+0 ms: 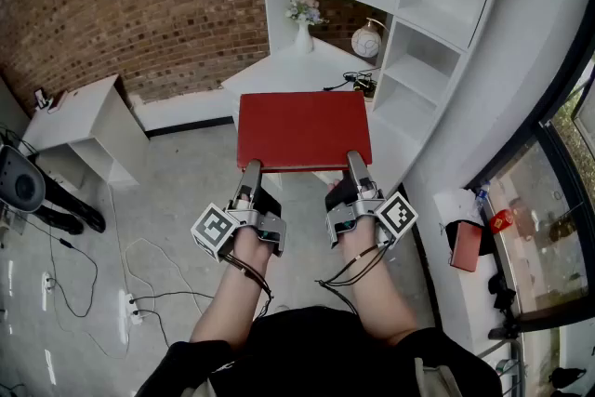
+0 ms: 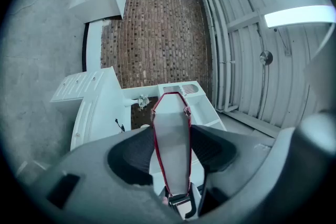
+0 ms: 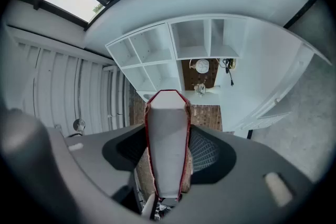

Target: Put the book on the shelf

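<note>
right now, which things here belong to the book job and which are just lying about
job: book, shelf, left tongs and right tongs, both clamped on the book

lying about: vase, cabinet, floor cables

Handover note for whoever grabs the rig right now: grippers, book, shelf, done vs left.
Left gripper: shut on the near edge of the flat red-covered book, left side.
Right gripper: shut on the same edge, right side.
Book: held level in the air, in front of the white open-cubby shelf unit, not on it.
Done: book is lifted and faces the shelf.
Left: bring it into a cubby, set it down, open both grippers.
</note>
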Available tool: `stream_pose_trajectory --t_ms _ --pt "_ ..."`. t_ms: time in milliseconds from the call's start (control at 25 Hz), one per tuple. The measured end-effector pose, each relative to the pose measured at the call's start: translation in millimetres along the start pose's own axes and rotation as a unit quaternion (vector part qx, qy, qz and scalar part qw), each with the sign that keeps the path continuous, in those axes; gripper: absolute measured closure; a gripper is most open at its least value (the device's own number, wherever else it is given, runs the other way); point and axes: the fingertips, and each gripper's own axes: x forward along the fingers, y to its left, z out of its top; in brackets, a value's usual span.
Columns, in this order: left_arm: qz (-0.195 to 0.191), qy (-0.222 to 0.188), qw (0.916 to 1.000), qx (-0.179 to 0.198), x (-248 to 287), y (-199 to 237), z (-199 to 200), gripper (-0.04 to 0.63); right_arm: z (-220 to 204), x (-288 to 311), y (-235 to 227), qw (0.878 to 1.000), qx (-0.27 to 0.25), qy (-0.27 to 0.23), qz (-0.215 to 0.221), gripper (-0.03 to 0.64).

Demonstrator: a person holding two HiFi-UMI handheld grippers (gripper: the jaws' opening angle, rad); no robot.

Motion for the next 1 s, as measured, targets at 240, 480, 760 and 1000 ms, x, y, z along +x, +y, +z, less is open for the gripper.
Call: stream_pose_trajectory --t_ms 240,480,760,1000 --pt "0.007 -0.004 1.0000 -0.002 -10 7 9 0.376 -11 -3 -3 1.000 -0.012 0.003 -0.009 0.371" --pt "0.012 -0.001 0.9999 -0.004 -3 13 3 0.376 -1 -3 -7 1.000 -0.008 -0.001 -0.019 0.370" --pt "0.005 0.001 0.9999 -0.012 -15 15 26 0.376 -29 0 -4 1.000 -0.020 -0.002 -0.014 0.370" --pt "-0.001 0.007 0.9998 -0.016 -16 20 37 0.375 -39 2 -5 0.999 -0.030 -0.006 -0.011 0.370"
